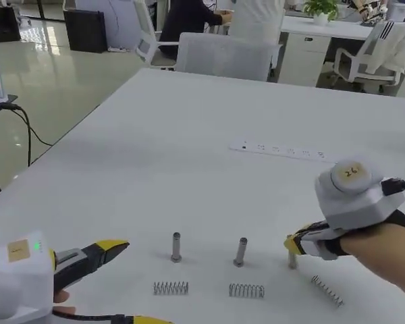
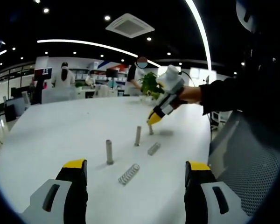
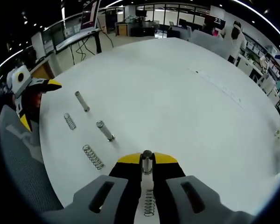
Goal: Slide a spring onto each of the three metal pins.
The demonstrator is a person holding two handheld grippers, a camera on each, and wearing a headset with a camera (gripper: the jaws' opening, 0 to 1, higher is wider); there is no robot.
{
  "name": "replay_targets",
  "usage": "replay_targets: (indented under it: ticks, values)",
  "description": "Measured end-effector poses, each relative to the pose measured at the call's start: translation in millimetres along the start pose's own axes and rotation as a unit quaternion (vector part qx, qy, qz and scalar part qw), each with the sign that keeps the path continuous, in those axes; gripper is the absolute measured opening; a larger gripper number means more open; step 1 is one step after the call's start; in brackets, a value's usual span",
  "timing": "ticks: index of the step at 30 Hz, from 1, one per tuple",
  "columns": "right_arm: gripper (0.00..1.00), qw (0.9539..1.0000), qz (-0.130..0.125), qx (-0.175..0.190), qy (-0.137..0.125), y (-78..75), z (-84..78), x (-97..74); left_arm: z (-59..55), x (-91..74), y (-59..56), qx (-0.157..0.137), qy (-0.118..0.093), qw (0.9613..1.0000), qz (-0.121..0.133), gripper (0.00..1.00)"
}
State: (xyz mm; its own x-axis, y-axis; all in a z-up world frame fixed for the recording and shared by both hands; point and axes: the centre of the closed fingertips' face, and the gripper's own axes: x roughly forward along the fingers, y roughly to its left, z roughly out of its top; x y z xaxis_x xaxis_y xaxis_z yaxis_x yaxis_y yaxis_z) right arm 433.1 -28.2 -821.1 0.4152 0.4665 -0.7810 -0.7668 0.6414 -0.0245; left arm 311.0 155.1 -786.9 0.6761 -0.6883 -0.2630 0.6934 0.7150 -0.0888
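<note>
Three metal pins stand upright in a row on the white table [image 1: 189, 135]: the left pin [image 1: 176, 247], the middle pin [image 1: 241, 252] and the right pin [image 1: 291, 260]. A spring lies flat in front of each: the left spring [image 1: 171, 288], the middle spring [image 1: 246, 291] and the right spring [image 1: 327, 289]. My right gripper [image 1: 292, 244] is shut on the right pin [image 3: 147, 161], whose top shows between the yellow jaw tips. My left gripper [image 2: 136, 167] is open, holds nothing, and sits just left of the left spring [image 2: 129, 173].
A white power strip [image 1: 280, 150] lies across the table behind the pins. Grey office chairs [image 1: 223, 57] stand at the far edge, with people at desks beyond. The table's left edge drops to the floor, where a black cable [image 1: 27, 131] hangs.
</note>
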Motion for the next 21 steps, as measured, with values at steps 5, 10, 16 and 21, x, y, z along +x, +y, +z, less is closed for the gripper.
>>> replay_targets:
  ticks: [5,10,16,21]
  values:
    - [0.05,0.9999,-0.002,0.009,-0.006,-0.7,-4.9,-3.9,1.0,1.3,-2.3,0.003,0.000,1.0000,-0.005,0.83]
    - [0.05,0.9999,-0.003,0.009,-0.005,1.8,-7.6,-6.4,1.9,2.2,-3.3,0.005,0.000,1.0000,-0.008,0.83]
    - [0.05,0.9998,0.002,0.009,-0.016,4.7,-7.6,-6.2,1.7,2.3,-4.5,0.006,0.000,0.9999,-0.011,0.83]
    - [0.05,0.9997,0.002,0.009,-0.021,5.8,-8.8,-8.0,1.3,2.6,-4.5,0.005,0.001,0.9999,-0.011,0.83]
